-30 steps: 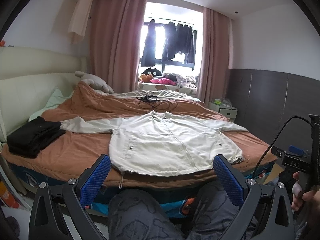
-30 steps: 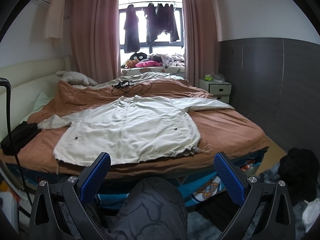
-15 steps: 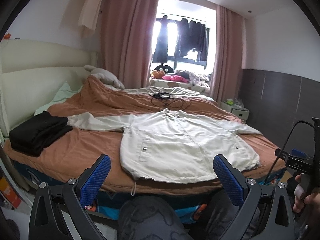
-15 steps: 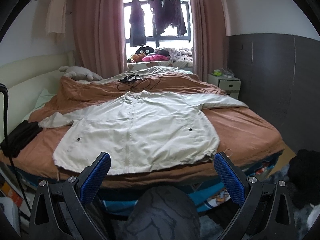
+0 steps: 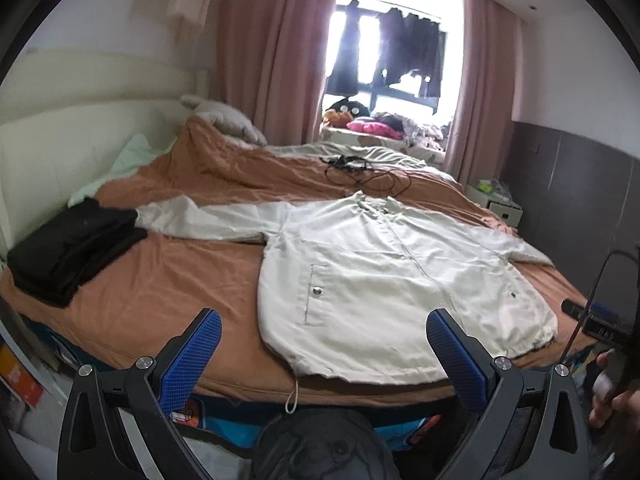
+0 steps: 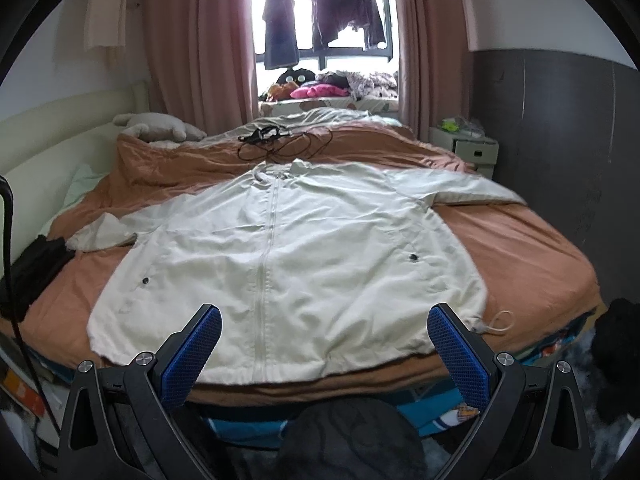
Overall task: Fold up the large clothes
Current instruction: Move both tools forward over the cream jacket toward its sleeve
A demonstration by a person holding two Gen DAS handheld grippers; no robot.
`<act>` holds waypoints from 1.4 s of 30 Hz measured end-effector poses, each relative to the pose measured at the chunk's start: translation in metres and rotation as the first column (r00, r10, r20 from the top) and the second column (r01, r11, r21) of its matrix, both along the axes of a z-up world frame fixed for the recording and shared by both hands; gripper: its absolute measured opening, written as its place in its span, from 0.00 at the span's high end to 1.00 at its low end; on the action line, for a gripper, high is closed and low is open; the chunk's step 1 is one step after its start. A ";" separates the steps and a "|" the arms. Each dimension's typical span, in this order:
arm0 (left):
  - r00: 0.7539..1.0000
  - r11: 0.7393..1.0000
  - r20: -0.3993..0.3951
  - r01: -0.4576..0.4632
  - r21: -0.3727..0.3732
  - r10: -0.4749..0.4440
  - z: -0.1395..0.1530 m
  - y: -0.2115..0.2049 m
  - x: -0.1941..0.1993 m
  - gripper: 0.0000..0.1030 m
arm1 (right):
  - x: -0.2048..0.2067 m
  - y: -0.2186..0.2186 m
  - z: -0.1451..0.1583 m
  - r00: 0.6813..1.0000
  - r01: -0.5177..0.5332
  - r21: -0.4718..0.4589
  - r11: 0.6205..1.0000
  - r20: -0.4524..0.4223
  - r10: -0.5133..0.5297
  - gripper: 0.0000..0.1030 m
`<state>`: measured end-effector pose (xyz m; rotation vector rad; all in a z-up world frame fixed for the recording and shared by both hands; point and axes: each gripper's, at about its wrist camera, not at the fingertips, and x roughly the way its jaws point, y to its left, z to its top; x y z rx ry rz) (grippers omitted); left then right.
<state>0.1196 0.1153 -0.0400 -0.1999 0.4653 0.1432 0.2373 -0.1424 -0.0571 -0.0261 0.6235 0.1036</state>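
Note:
A large cream zip-up jacket [image 5: 384, 272] lies spread flat, front up, on a bed with an orange-brown cover [image 5: 160, 280], sleeves out to both sides. It also shows in the right wrist view [image 6: 288, 256]. My left gripper [image 5: 324, 356] is open and empty, just short of the jacket's lower left hem. My right gripper [image 6: 324, 356] is open and empty, just short of the hem at the middle, near the zip. A hem drawstring [image 5: 294, 396] hangs over the bed edge.
A folded stack of black clothes [image 5: 72, 248] lies at the bed's left. Black cables [image 6: 276, 142] lie beyond the collar. A white nightstand [image 6: 468, 148] stands far right. A dark pile [image 6: 616, 356] is on the floor at right. My knee [image 6: 348, 440] is below.
Both grippers have moved forward and up toward the bed, so the jacket looks larger and closer. Both stay open and empty. The jacket has not moved.

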 end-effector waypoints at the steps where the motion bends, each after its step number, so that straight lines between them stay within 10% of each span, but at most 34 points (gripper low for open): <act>1: 1.000 1.000 -0.003 -0.004 -0.018 0.004 0.000 0.007 0.004 0.00 | 0.010 0.004 -0.002 1.000 -0.011 0.015 1.000 -0.017 0.011 0.00; 18: 0.983 0.985 -0.091 -0.162 -0.050 0.157 -0.008 0.130 0.100 0.07 | 0.134 0.090 -0.026 0.974 -0.184 0.061 0.981 -0.123 0.190 0.16; 38: 0.930 0.938 -0.226 -0.323 -0.128 0.289 -0.042 0.292 0.218 0.50 | 0.247 0.223 -0.052 0.913 -0.334 0.070 0.940 -0.226 0.341 0.38; 42: 0.918 0.934 -0.275 -0.331 -0.135 0.285 -0.059 0.316 0.247 0.62 | 0.267 0.247 -0.067 0.899 -0.341 0.076 0.937 -0.264 0.349 0.55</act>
